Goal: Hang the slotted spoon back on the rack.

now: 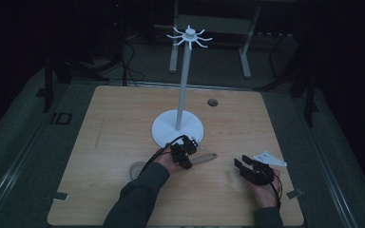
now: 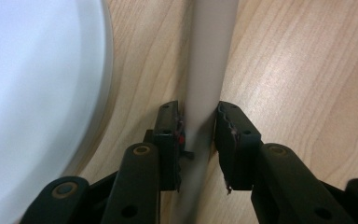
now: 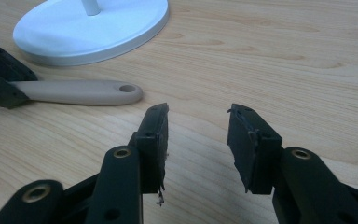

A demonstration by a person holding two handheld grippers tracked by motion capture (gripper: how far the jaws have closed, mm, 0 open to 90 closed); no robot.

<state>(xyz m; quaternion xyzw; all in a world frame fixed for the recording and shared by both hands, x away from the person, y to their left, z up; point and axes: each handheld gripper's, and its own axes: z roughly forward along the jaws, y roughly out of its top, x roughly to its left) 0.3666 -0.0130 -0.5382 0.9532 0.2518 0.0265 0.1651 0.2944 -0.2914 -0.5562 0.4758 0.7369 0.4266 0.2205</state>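
A beige utensil handle (image 1: 205, 158) with a hole at its end lies on the wooden table, just in front of the white stand's round base (image 1: 164, 128). My left gripper (image 1: 186, 151) is shut on this handle (image 2: 207, 70), both pads pressing its sides (image 2: 199, 121). What the handle carries at its other end is hidden by the gripper. In the right gripper view the handle (image 3: 81, 92) sticks out to the right of the left gripper (image 3: 0, 79). My right gripper (image 1: 241, 163) rests to the right, open, with bare table between its jaws (image 3: 198, 119).
The stand's thin pole (image 1: 184, 80) rises to a ring of white hooks (image 1: 189, 35). A grey round disc (image 1: 134, 169) lies by the left forearm. A cable hole (image 1: 212, 102) sits at the far right of the table.
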